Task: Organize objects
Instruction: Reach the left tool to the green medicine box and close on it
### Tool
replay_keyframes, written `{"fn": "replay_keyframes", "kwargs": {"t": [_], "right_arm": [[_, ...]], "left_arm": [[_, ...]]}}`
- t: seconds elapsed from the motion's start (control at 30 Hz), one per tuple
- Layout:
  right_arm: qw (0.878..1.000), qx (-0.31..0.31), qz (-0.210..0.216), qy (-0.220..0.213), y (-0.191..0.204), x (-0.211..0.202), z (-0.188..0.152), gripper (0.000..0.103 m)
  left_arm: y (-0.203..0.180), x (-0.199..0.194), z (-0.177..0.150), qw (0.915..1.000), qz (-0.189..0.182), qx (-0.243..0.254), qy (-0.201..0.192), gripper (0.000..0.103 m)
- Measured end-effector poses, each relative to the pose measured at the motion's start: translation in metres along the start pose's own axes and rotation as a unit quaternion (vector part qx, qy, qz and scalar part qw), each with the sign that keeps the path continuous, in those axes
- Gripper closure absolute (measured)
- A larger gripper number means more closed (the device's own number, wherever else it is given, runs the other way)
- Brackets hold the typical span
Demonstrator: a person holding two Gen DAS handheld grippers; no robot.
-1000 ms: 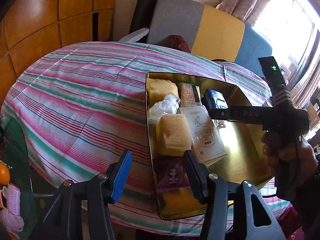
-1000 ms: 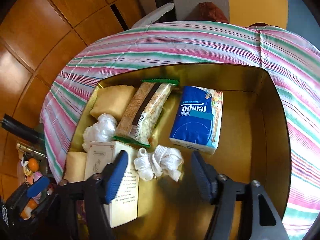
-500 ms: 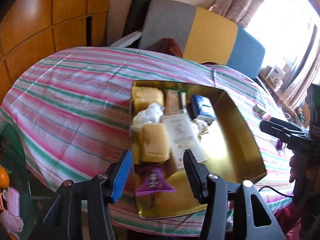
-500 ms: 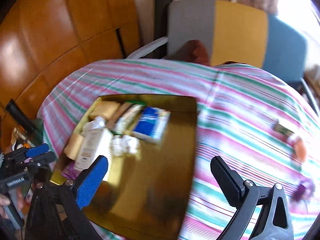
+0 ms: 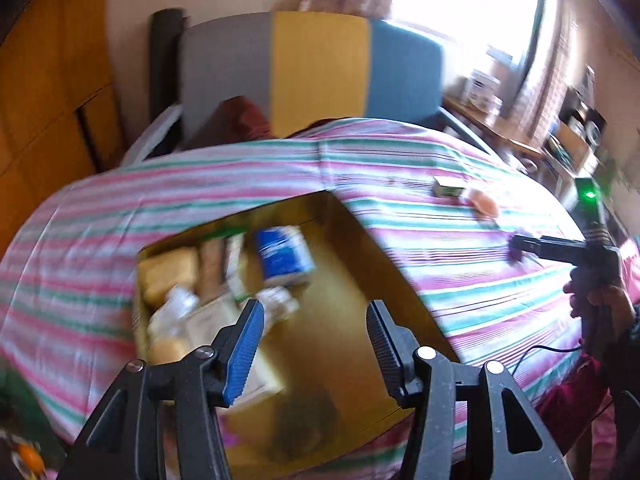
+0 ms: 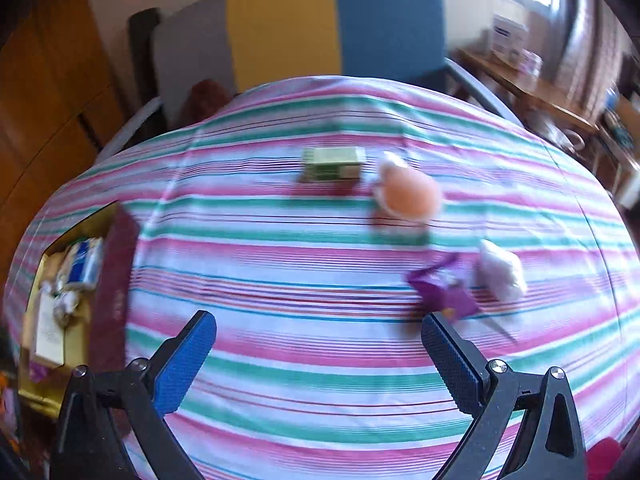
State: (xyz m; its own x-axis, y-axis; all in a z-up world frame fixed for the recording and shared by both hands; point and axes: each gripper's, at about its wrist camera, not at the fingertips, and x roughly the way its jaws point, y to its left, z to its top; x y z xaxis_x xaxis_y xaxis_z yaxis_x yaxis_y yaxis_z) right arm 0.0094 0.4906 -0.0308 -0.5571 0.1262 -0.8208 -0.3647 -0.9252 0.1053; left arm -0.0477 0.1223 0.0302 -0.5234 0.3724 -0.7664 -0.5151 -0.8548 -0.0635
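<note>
Lying just beyond the right gripper's wide jaws: purple packet.

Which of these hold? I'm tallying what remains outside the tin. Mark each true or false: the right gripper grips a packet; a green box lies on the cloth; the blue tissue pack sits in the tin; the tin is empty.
1. False: the right gripper is open and empty.
2. True: the green box lies on the striped tablecloth.
3. True: the blue tissue pack sits in the gold tin.
4. False: it holds several items.

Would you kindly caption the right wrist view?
Open right gripper above striped tablecloth, facing green box, peach ball, purple packet.
</note>
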Motion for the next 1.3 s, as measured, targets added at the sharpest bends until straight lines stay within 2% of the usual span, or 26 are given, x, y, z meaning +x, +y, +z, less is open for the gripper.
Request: {"fn": "replay_keyframes", "kwargs": {"t": [0.07, 0.1, 0.17, 0.27, 0.43, 0.57, 0.8, 0.93, 1.03, 1.3], "right_arm": [[0.999, 0.039, -0.002, 0.001, -0.027, 0.004, -0.002, 0.0], [0.998, 0.063, 0.002, 0.0, -0.04, 0.006, -0.003, 0.0], [0.994, 0.106, 0.014, 0.001, -0.059, 0.009, -0.006, 0.0], [0.989, 0.146, 0.029, -0.006, -0.073, 0.006, -0.006, 0.0], [0.985, 0.167, 0.054, -0.01, -0.077, 0.002, -0.007, 0.0], [0.985, 0.159, 0.063, -0.017, -0.073, -0.004, -0.007, 0.0], [0.981, 0.176, 0.086, -0.017, -0.079, -0.006, -0.007, 0.0], [0.978, 0.182, 0.102, -0.011, -0.081, -0.005, -0.006, 0.0], [0.976, 0.184, 0.113, -0.008, -0.081, -0.006, -0.007, 0.0], [0.973, 0.19, 0.131, -0.012, -0.084, -0.008, -0.007, 0.0]], "left_arm": [[-0.022, 0.008, 0.016, 0.9996, -0.009, 0.027, 0.001, 0.047], [-0.034, 0.013, 0.024, 0.9991, -0.013, 0.041, 0.002, 0.041], [-0.056, 0.025, 0.04, 0.9976, -0.021, 0.066, 0.008, 0.037], [-0.091, 0.049, 0.064, 0.9936, -0.038, 0.104, 0.023, 0.037], [-0.15, 0.105, 0.098, 0.9817, -0.056, 0.174, 0.053, 0.036], [-0.186, 0.152, 0.121, 0.9723, -0.071, 0.21, 0.075, 0.029], [-0.236, 0.227, 0.151, 0.9562, -0.047, 0.274, 0.093, 0.027], [-0.259, 0.262, 0.158, 0.9422, -0.036, 0.317, 0.104, 0.026], [-0.268, 0.284, 0.163, 0.935, -0.028, 0.335, 0.114, 0.026], [-0.275, 0.325, 0.177, 0.9383, -0.041, 0.316, 0.133, 0.026]]}}
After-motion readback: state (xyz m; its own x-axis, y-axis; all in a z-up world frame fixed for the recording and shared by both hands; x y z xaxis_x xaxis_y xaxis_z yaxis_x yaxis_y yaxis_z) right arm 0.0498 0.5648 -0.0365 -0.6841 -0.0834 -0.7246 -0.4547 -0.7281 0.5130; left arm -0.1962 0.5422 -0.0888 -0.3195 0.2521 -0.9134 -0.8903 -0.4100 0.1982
